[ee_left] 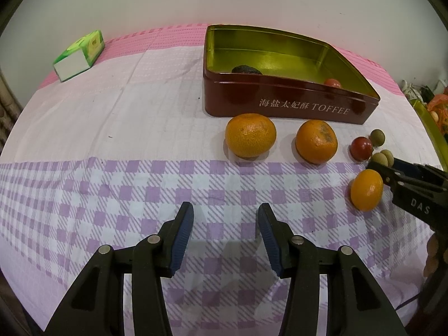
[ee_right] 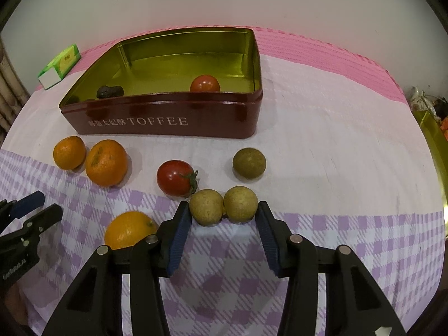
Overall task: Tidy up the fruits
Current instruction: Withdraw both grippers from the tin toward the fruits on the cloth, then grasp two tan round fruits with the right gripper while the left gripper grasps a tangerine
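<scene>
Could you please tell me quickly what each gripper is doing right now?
Left gripper: open, holding nothing.
Right gripper: open, jaws flanking two round tan-green fruits.

In the toffee tin (ee_right: 168, 123) lie 1 tomato (ee_right: 205, 83) and 1 dark lump (ee_right: 109, 91); 3 oranges (ee_right: 106, 162), another tomato (ee_right: 175, 178) and 3 longans (ee_right: 206, 207) lie nearer.

Occlusions and cut-offs
Tin wall (ee_left: 280, 95) hides most of the dark fruit (ee_left: 246, 69) and tomato (ee_left: 332, 83); gold tray (ee_right: 432, 140) cut by the frame edge.
</scene>
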